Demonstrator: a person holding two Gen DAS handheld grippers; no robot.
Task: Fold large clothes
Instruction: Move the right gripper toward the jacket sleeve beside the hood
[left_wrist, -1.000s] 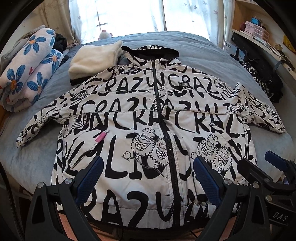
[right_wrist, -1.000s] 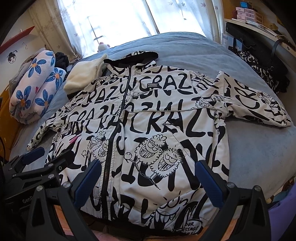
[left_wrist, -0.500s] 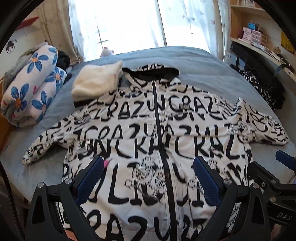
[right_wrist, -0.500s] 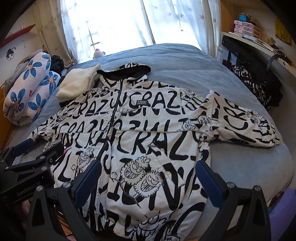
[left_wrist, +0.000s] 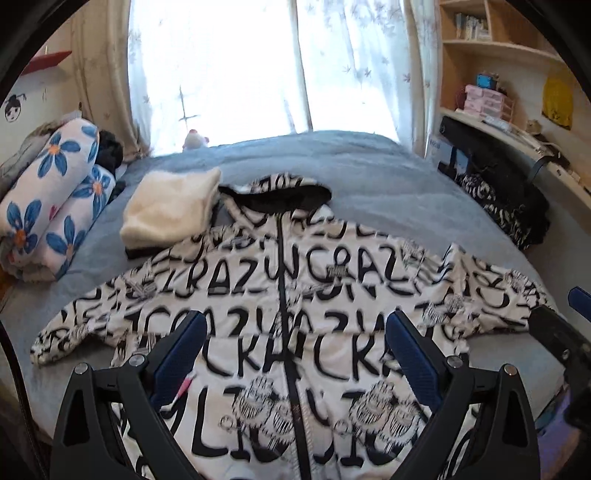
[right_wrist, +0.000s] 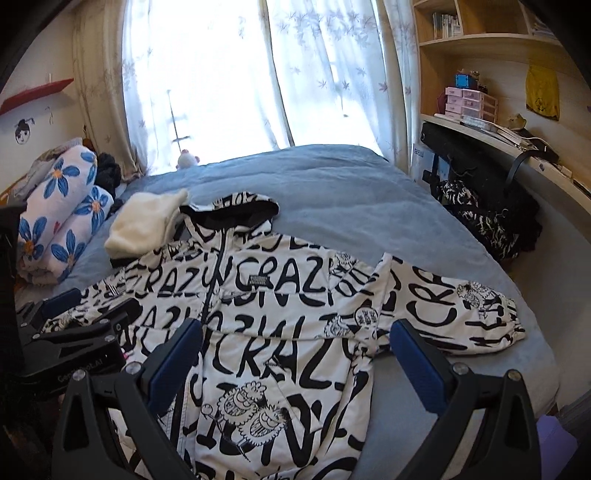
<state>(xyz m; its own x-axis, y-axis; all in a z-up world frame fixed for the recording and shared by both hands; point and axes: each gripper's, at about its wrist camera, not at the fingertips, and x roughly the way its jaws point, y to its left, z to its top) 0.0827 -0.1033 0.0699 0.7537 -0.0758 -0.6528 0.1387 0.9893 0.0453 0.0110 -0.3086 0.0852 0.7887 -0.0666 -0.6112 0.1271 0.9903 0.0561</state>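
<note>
A white hooded jacket (left_wrist: 280, 302) with black lettering lies flat and face up on the blue bed (left_wrist: 369, 177), zipper closed, both sleeves spread out; it also shows in the right wrist view (right_wrist: 280, 317). My left gripper (left_wrist: 295, 343) is open and empty above the jacket's lower middle. My right gripper (right_wrist: 295, 350) is open and empty above the jacket's right half. The left gripper also shows at the left edge of the right wrist view (right_wrist: 85, 332).
A folded cream garment (left_wrist: 170, 210) lies by the hood. Rolled flower-print bedding (left_wrist: 48, 199) sits at the left. A black bag with patterned cloth (left_wrist: 502, 206) stands beside the bed at the right, under a desk (right_wrist: 517, 147). The curtained window (left_wrist: 258, 66) is behind.
Both grippers have pulled back and tilted upward, so the jacket sits lower in view and more of the window and room shows. The jacket has not moved.
</note>
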